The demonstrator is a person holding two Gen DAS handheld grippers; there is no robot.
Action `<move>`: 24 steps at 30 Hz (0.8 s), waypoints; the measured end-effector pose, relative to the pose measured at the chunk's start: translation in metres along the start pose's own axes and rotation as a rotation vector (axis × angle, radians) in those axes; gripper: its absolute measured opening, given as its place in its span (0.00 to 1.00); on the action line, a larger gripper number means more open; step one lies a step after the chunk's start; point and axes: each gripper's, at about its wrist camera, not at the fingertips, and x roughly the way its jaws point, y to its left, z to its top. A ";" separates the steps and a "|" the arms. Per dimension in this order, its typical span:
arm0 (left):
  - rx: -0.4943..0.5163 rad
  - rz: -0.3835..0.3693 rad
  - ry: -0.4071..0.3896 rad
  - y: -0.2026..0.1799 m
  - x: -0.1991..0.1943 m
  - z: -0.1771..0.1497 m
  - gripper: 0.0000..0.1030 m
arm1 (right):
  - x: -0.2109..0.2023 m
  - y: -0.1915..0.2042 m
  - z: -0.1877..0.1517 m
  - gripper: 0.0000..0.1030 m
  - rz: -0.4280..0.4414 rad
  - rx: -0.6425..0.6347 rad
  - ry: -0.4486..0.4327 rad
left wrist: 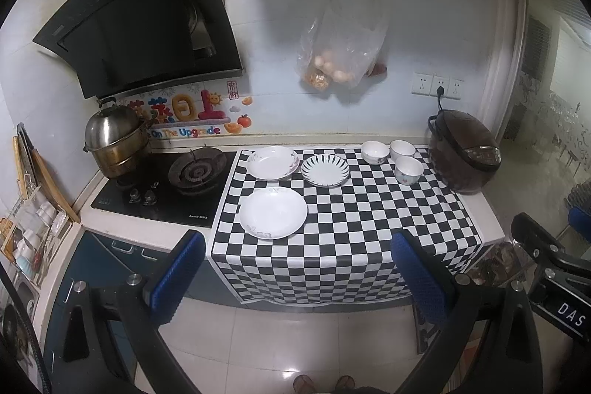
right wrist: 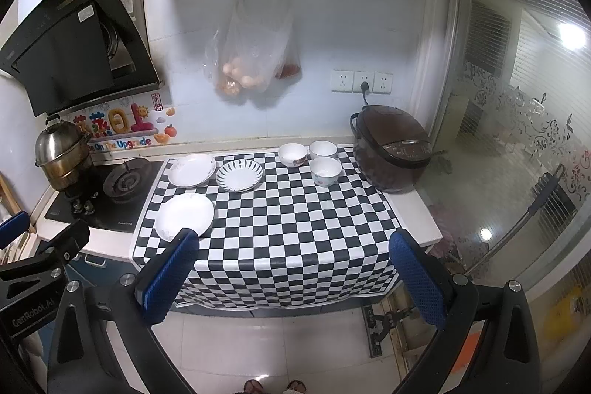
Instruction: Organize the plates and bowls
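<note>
Three plates lie on the checkered cloth [left wrist: 369,209]: a plain white plate [left wrist: 272,213] at the front left, a flowered deep plate [left wrist: 272,162] behind it, and a striped plate [left wrist: 325,170] to its right. Three white bowls [left wrist: 375,151] [left wrist: 402,149] [left wrist: 408,170] stand close together at the back right. In the right wrist view the same plates [right wrist: 184,216] [right wrist: 192,170] [right wrist: 239,175] and bowls [right wrist: 292,154] [right wrist: 323,149] [right wrist: 325,171] show. My left gripper [left wrist: 299,277] and right gripper [right wrist: 295,277] are open and empty, held back from the counter's front edge.
A dark rice cooker [left wrist: 466,152] stands at the cloth's right end, plugged into the wall. A gas hob [left wrist: 162,185] with a steel steamer pot [left wrist: 114,141] is to the left. A plastic bag of food [left wrist: 341,54] hangs on the wall.
</note>
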 end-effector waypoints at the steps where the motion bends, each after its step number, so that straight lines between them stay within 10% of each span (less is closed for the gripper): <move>1: -0.001 0.001 -0.001 -0.001 0.000 -0.001 1.00 | 0.000 0.000 0.000 1.00 0.000 0.000 -0.001; 24: -0.001 0.003 -0.005 -0.006 0.000 -0.004 1.00 | 0.002 -0.004 -0.001 1.00 0.001 -0.004 0.006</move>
